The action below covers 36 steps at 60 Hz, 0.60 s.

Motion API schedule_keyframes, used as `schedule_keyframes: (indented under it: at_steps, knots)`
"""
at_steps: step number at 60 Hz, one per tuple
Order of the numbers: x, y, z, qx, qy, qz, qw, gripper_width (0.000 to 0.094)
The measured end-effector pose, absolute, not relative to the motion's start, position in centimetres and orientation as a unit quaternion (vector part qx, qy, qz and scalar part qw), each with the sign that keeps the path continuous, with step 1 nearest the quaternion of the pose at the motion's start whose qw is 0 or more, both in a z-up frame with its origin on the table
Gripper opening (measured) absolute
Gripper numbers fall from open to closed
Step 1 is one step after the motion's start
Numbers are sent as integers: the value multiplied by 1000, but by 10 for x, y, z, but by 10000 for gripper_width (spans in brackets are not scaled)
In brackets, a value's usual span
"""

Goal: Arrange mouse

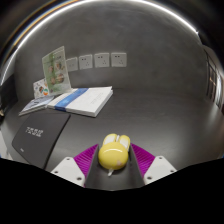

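Between the two fingers of the gripper (113, 163), whose magenta pads flank it on either side, sits the rounded yellow plastic mouse (112, 152); the pads appear to press on its sides, so it looks grasped. The pickup seems done, and placing it remains. Beyond the fingers lie a white book with a blue edge (75, 100) and a dark notebook (38, 138) on the grey table (160, 110). The gripper points forward, held low over the tabletop.

An office: desk (150, 115) with booklets (80, 100), wall sockets (100, 61) behind.
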<state>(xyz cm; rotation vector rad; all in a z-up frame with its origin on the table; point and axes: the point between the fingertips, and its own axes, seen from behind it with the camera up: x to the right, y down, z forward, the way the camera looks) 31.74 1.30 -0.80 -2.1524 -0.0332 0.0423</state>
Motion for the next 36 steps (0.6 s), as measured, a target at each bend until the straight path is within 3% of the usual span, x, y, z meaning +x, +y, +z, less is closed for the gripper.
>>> schedule_keyframes:
  at_steps: [2, 3, 14, 17, 21, 26, 29, 32, 36]
  knots:
    - [318, 15, -8, -879, -13, 15, 476, 605]
    - [317, 16, -8, -879, -14, 14, 476, 534]
    - [324, 12, -7, -885, 13, 12, 465, 418]
    - [331, 11, 16, -874, 31, -17, 484, 411]
    - [315, 13, 71, -845, 46, -26, 532, 411]
    - [248, 11, 132, -814, 42, -26, 579, 408]
    - [197, 13, 152, -802, 31, -25, 596, 408]
    - [149, 19, 155, -800, 14, -16, 600, 405]
    - [88, 24, 132, -810, 0, -4, 587, 406]
